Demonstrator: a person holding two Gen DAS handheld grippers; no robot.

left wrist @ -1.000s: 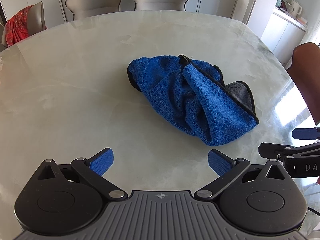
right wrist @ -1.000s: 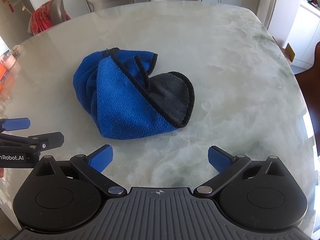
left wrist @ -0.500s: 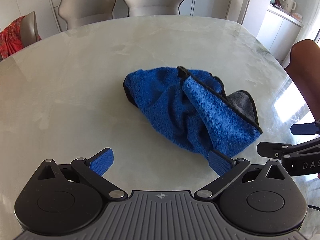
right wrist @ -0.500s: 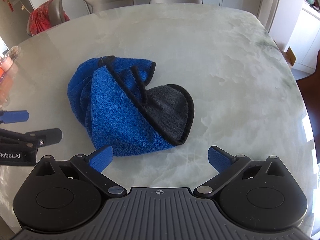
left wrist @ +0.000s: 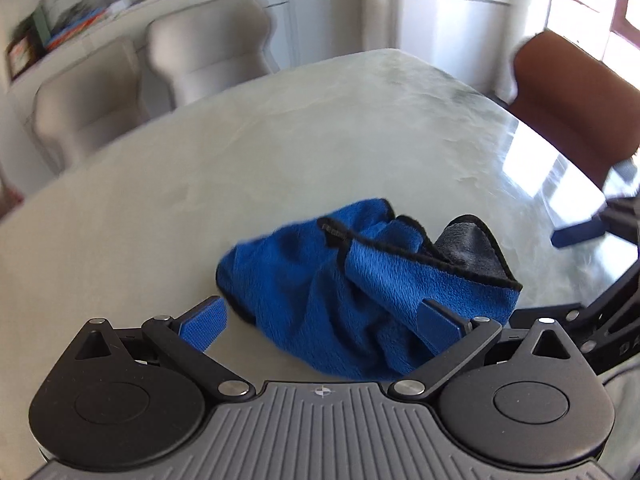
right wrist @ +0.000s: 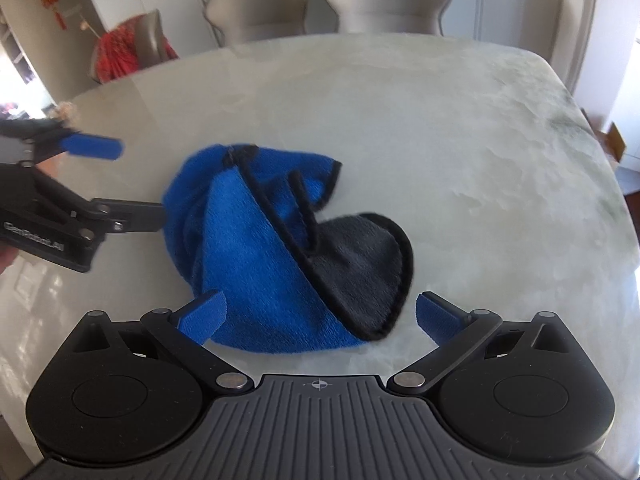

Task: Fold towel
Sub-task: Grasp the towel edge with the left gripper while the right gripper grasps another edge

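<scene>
A blue towel (left wrist: 340,292) with black trim and a grey underside lies crumpled on the marble table (left wrist: 280,140). My left gripper (left wrist: 320,326) is open, low over the towel's near left part, its right pad over the blue cloth. In the right wrist view the same towel (right wrist: 256,252) shows its grey flap (right wrist: 360,264) on the right. My right gripper (right wrist: 318,318) is open, its fingers either side of the towel's near edge. The left gripper (right wrist: 116,180) appears there at the towel's left side. The right gripper's blue pad (left wrist: 580,232) shows at the right in the left wrist view.
Two grey chairs (left wrist: 152,80) stand at the table's far side, and a brown chair (left wrist: 572,100) is at the right edge. A chair with red cloth (right wrist: 128,48) is at the far left. Bare tabletop (right wrist: 460,140) lies beyond and right of the towel.
Both grippers have moved forward and down toward the towel, which now sits between their open fingers. The left wrist view has swung and is blurred. The towel itself has not moved.
</scene>
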